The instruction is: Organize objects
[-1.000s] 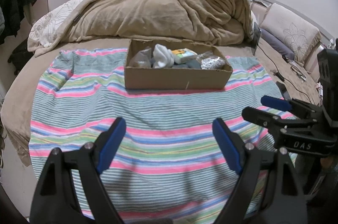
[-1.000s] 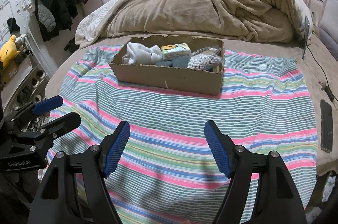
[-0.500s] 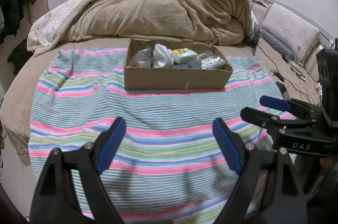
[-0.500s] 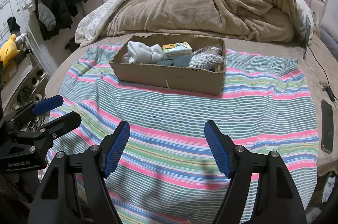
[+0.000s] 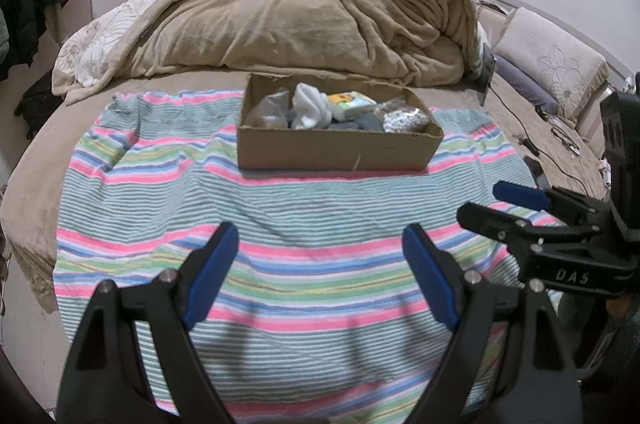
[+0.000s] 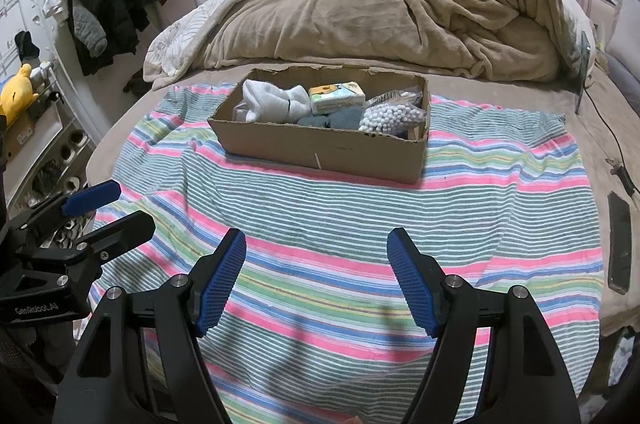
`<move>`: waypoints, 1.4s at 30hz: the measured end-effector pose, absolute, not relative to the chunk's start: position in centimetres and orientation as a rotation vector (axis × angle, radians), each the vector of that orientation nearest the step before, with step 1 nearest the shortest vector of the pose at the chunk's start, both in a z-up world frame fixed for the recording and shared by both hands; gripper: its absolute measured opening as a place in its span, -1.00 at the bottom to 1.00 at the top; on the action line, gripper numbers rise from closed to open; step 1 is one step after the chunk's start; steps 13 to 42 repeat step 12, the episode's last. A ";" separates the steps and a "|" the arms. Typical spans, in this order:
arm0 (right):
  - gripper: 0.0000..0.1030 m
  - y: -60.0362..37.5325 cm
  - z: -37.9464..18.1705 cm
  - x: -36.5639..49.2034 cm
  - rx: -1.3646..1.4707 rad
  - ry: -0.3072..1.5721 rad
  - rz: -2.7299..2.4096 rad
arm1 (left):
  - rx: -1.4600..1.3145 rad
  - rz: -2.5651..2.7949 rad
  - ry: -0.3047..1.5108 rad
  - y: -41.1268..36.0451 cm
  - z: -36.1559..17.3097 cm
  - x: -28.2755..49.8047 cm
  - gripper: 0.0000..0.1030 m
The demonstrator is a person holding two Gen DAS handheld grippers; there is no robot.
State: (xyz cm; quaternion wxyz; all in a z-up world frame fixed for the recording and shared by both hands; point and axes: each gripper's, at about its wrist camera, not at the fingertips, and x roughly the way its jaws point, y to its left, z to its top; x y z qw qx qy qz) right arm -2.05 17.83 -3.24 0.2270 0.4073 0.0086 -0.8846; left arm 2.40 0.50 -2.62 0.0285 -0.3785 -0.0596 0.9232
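Hovering low in the frame over the striped blanket (image 5: 320, 216), the left gripper (image 5: 320, 272) and right gripper (image 6: 316, 276) both hold their blue pads wide apart, gripping nothing. At upper centre sits the cardboard box (image 6: 320, 147) on the blanket, holding white socks (image 6: 276, 101), a small packet (image 6: 336, 97), a grey cloth (image 6: 332, 119) and a bag of white beads (image 6: 392, 117).
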 end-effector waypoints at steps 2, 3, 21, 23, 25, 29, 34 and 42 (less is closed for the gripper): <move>0.48 17.8 -3.3 -2.0 1.122 0.023 -2.438 | -1.173 2.847 -0.186 0.3 -2.7 2.3 0.65; 0.48 17.9 -3.2 -2.1 1.122 0.022 -2.437 | -1.177 2.847 -0.187 0.2 -2.8 2.3 0.65; 0.48 17.7 -3.7 -3.1 1.146 0.027 -2.427 | -1.189 2.826 -0.183 0.1 -3.3 1.2 0.65; 0.48 17.7 -3.7 -3.1 1.146 0.027 -2.427 | -1.189 2.826 -0.183 0.1 -3.3 1.2 0.65; 0.48 17.7 -3.7 -3.1 1.146 0.027 -2.427 | -1.189 2.826 -0.183 0.1 -3.3 1.2 0.65; 0.48 17.7 -3.7 -3.1 1.146 0.027 -2.427 | -1.189 2.826 -0.183 0.1 -3.3 1.2 0.65; 0.48 17.7 -3.7 -3.1 1.146 0.027 -2.427 | -1.189 2.826 -0.183 0.1 -3.3 1.2 0.65; 0.48 17.7 -3.7 -3.1 1.146 0.027 -2.427 | -1.189 2.826 -0.183 0.1 -3.3 1.2 0.65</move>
